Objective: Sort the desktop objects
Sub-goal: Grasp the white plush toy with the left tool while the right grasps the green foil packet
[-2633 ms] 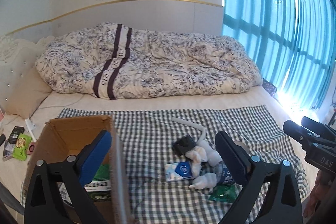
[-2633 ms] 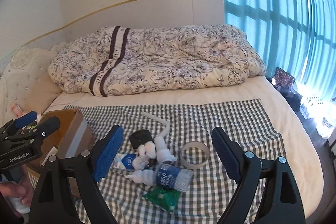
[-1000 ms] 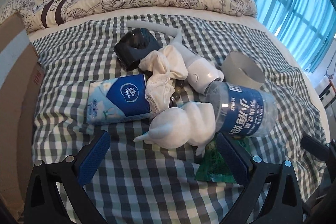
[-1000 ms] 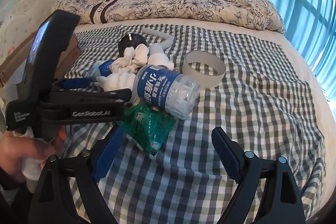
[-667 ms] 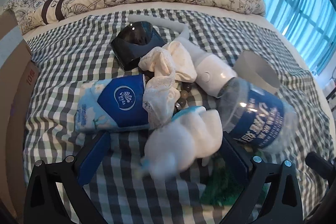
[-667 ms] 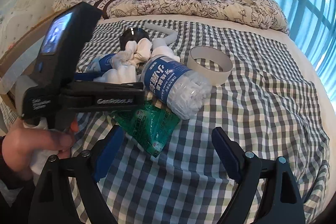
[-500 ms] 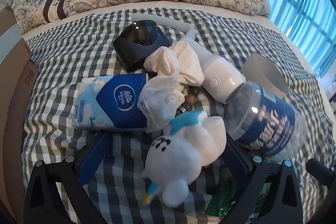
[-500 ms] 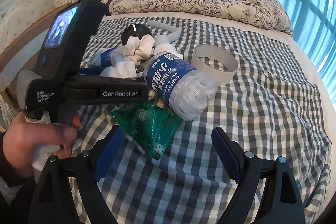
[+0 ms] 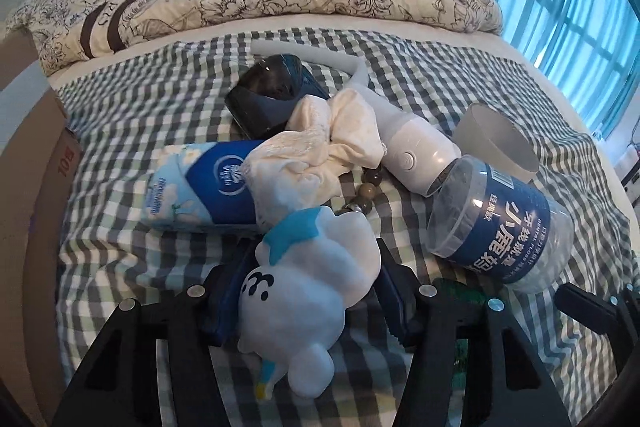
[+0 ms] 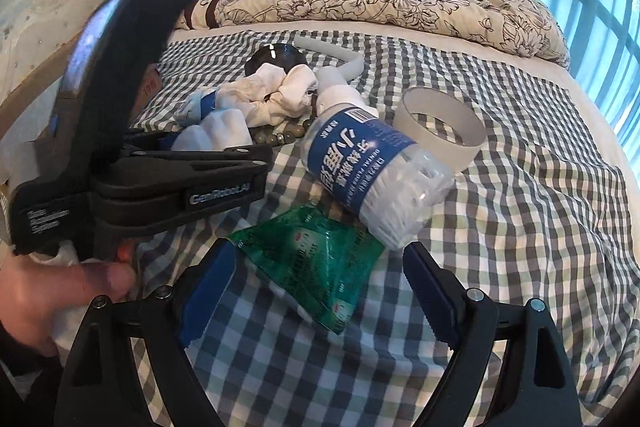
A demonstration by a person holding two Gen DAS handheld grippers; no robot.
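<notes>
- The soft white plush toy with a light-blue collar (image 9: pixel 316 267) sat gripped between the blue pads of the left gripper (image 9: pixel 310 291), low over the grey-and-white checked cloth (image 9: pixel 132 131) on the bed.
- Just beyond the plush toy lay a blue-and-white tissue pack (image 9: pixel 200 183), with a crumpled cream cloth (image 9: pixel 316 151) draped over the pack's right end.
- A string of brown beads (image 9: pixel 366 191) showed between the plush toy and a white bottle-shaped device with a grey hose (image 9: pixel 412 155).
- A glossy black case (image 9: pixel 272 95) rested farther back, behind the cream cloth.
- Right of the plush toy lay a clear plastic bottle with a blue label (image 10: pixel 368 163) on its side; past it stood a white tape ring (image 10: pixel 440 127).
- The right gripper (image 10: pixel 316 303) stood wide, holding nothing, its jaws either side of a green foil sachet (image 10: pixel 316 263) whose far edge sat under the bottle.
- A brown cardboard box (image 9: pixel 32 211) stood well left of the plush toy.
- A bare hand (image 10: pixel 48 299) held the left gripper's handle.
</notes>
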